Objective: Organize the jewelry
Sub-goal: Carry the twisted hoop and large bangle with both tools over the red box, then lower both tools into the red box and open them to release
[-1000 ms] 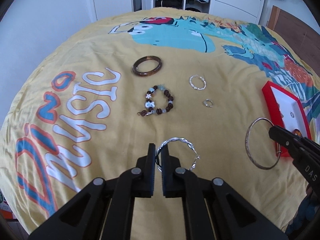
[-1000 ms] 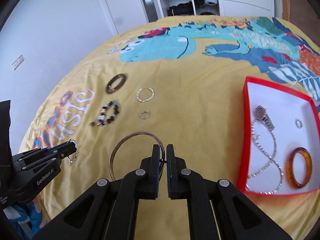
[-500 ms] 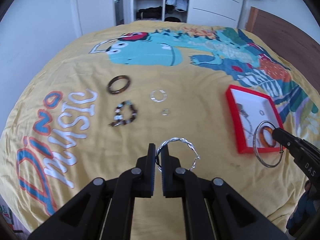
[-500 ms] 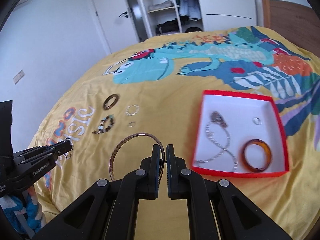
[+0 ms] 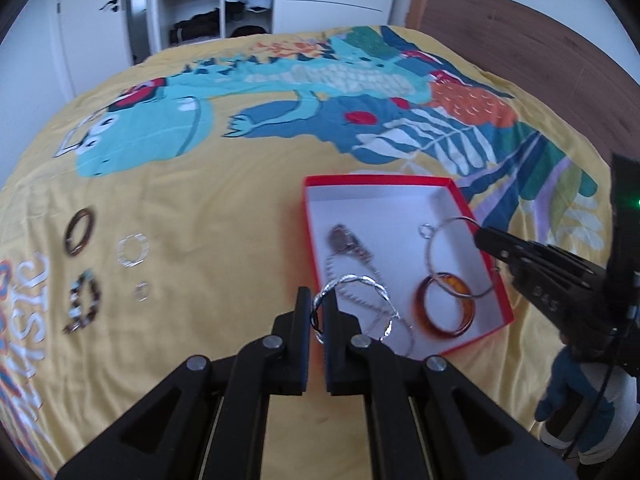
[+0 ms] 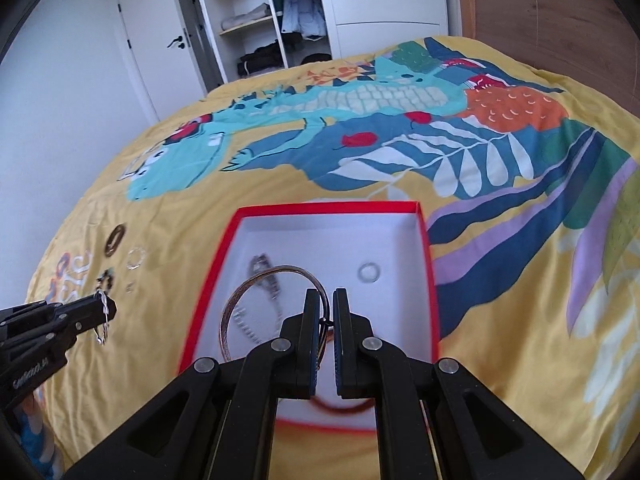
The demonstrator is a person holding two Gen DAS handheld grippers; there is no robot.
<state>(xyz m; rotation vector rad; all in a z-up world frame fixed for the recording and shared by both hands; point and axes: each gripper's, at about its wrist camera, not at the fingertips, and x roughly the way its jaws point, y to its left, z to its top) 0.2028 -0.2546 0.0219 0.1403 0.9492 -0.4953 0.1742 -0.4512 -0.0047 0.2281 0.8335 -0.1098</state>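
Observation:
A red box with a white inside (image 5: 310, 240) (image 6: 424, 248) lies on the yellow bedspread. It holds a silver chain with a watch-like piece (image 5: 348, 240) (image 6: 262, 268), an amber bangle (image 5: 460, 312) and a small ring (image 5: 425, 231) (image 6: 369, 272). My left gripper (image 5: 316, 310) (image 6: 102, 306) is shut on a twisted silver bracelet (image 5: 360, 282), held above the box's near left edge. My right gripper (image 6: 327, 308) (image 5: 478, 238) is shut on a thin metal bangle (image 6: 264, 280) (image 5: 436, 258), held over the box.
On the bedspread to the left lie a brown bangle (image 5: 80, 232) (image 6: 114, 240), a silver twisted ring (image 5: 133, 250) (image 6: 135, 259), a beaded bracelet (image 5: 82, 304) and a tiny ring (image 5: 142, 291). A wooden headboard (image 5: 520, 60) and wardrobe (image 6: 280, 12) stand behind.
Both grippers have swung right with their bracelets. The thin bangle is now over the box's inside and the twisted bracelet is at its near left edge.

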